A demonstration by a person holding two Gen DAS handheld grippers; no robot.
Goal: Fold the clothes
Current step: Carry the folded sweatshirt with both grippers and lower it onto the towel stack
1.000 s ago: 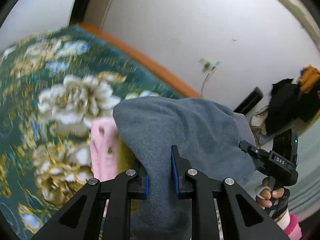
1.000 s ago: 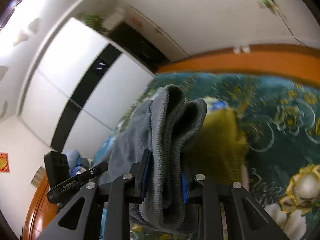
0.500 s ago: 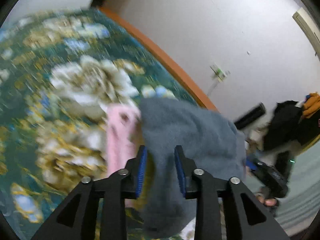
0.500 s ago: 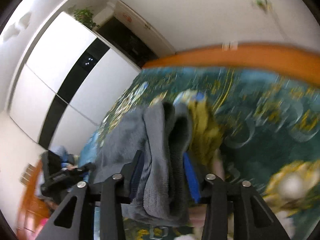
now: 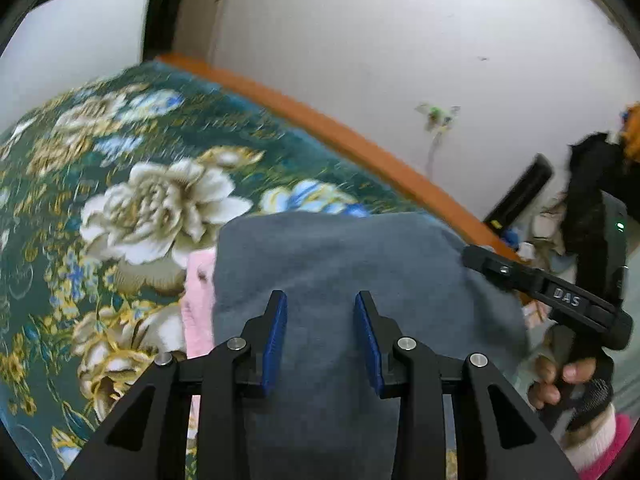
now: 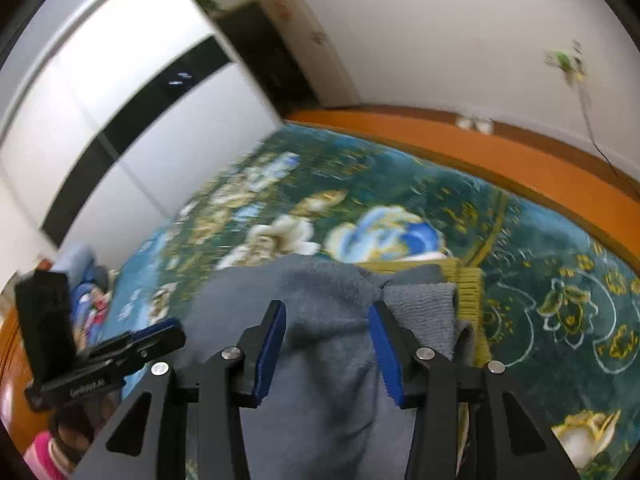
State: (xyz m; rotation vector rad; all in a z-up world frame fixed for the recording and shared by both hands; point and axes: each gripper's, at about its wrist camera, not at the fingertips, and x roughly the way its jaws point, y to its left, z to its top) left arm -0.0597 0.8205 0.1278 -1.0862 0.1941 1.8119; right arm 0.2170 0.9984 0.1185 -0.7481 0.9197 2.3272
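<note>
While you held both grippers over the bed, your left gripper (image 5: 321, 338) had its blue pads spread wide, gripping nothing, with the grey garment (image 5: 344, 272) lying beneath and between them. Your right gripper (image 6: 328, 346) stood equally wide apart, also holding nothing, the same grey cloth (image 6: 320, 320) under its fingers. That garment lay folded on the floral blanket (image 5: 120, 152), near the orange bed edge (image 6: 500, 156). A pink piece (image 5: 198, 300) showed at its left side in your left view, touching it and partly covered by it. A mustard-yellow knit (image 6: 468, 284) stuck out from under the grey on its right side in your right view. Each camera caught your other gripper off to the side, held just beside the grey garment's edge. Both views were blurred.
</note>
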